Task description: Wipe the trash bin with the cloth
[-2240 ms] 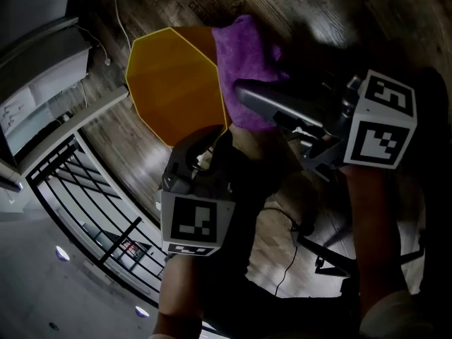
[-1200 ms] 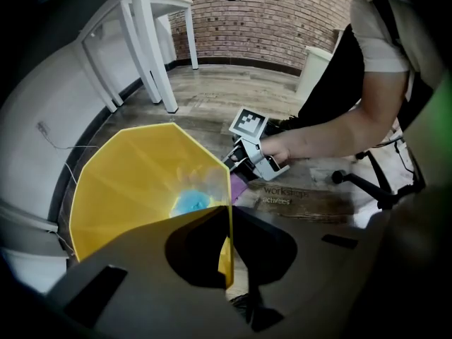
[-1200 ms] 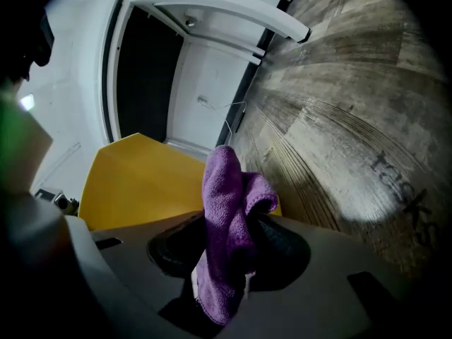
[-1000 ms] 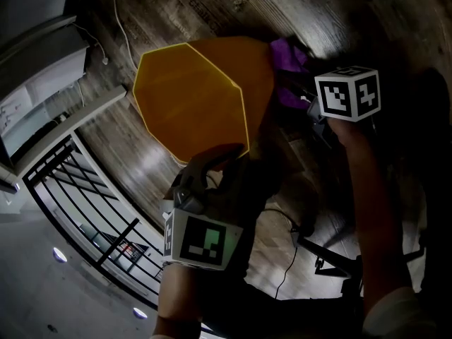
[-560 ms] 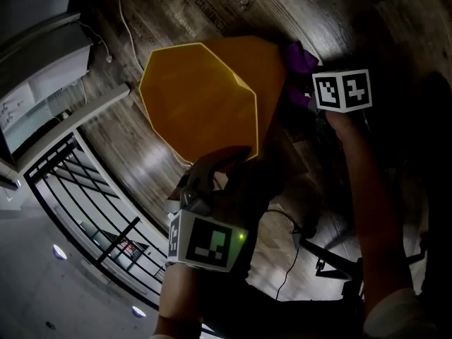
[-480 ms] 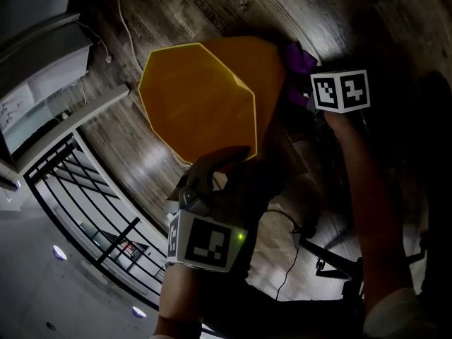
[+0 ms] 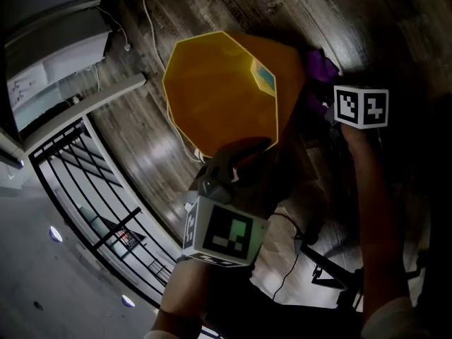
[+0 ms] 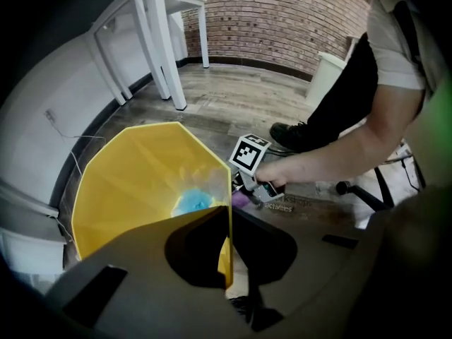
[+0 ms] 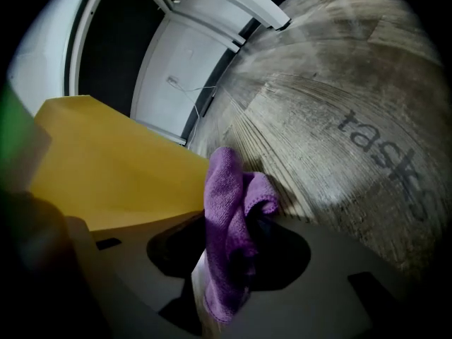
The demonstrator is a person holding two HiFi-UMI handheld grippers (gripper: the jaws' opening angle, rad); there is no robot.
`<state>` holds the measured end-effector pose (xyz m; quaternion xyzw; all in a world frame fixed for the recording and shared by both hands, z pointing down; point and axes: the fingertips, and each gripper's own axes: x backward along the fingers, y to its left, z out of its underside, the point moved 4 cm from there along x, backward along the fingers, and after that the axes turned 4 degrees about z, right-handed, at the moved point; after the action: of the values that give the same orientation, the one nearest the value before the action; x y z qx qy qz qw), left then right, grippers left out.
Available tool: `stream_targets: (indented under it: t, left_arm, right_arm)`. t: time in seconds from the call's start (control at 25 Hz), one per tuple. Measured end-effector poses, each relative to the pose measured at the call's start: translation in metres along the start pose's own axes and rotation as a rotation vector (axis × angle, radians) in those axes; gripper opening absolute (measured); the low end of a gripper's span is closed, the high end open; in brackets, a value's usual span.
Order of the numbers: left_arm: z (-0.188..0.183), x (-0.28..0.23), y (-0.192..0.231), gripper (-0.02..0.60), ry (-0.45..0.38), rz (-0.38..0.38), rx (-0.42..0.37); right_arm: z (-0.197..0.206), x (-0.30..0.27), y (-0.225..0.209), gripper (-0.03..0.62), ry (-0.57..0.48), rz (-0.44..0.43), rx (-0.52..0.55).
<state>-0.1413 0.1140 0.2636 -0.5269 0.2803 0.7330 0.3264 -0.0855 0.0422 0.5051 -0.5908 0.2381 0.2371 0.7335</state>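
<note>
While clamped, trash bin (image 7: 208,83) opens upward.

place: office-like room | cues: brick wall (image 8: 282,20), white tables (image 8: 159,41), plank floor (image 8: 233,101)

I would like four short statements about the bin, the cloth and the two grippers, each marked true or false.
1. The left gripper is shut on the rim of the trash bin. True.
2. The right gripper is empty. False: it is shut on the purple cloth.
3. The trash bin is blue. False: it is yellow, with only a blue patch inside.
4. The floor is wooden. True.
</note>
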Motion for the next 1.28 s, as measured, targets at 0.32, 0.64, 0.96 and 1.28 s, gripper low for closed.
stream_targets:
  t: [0.32,0.64,0.96,1.28]
  left_arm:
    - [-0.021,0.004,0.0,0.074,-0.104,-0.041,0.019]
    - [-0.008,0.037,0.004,0.193,-0.123,-0.068,-0.072]
    - [0.036,0.042,0.007,0.193,-0.002,-0.043,-0.176]
    - [0.064,0.018,0.028,0.161,0.108,-0.14,-0.155]
  right_arm:
    - [-0.003,0.014,0.013,0.167,-0.041,-0.041,-0.029]
    - [-0.005,0.022,0.024,0.167,-0.072,-0.092,-0.008]
    - [-0.004,0.026,0.027,0.167,-0.081,-0.107,-0.007]
    - [-0.007,0.028,0.03,0.167,-0.096,-0.13,0.002]
